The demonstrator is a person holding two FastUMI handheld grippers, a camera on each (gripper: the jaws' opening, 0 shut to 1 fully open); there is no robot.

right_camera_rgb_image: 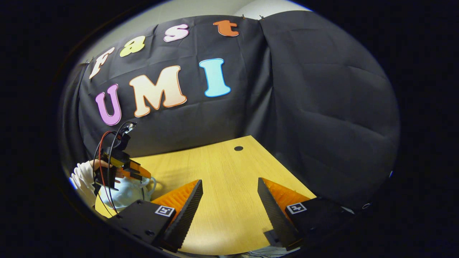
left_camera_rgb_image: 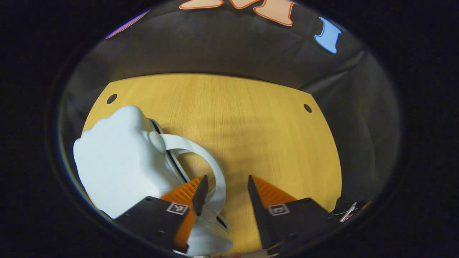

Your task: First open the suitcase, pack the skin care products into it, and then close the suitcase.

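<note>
The left gripper (left_camera_rgb_image: 224, 186) was held open right over the suitcase handle (left_camera_rgb_image: 211, 161), fingers spread with nothing pinched; one finger (left_camera_rgb_image: 197, 191) overlapped the handle's loop, though contact couldn't really be made out. The pale suitcase (left_camera_rgb_image: 118, 165) itself was parked closed on the wooden table (left_camera_rgb_image: 251, 118), toward its left side. The right gripper (right_camera_rgb_image: 229, 195) was also left wide open, hovering over bare tabletop, well apart from the suitcase seen off to its left.
</note>
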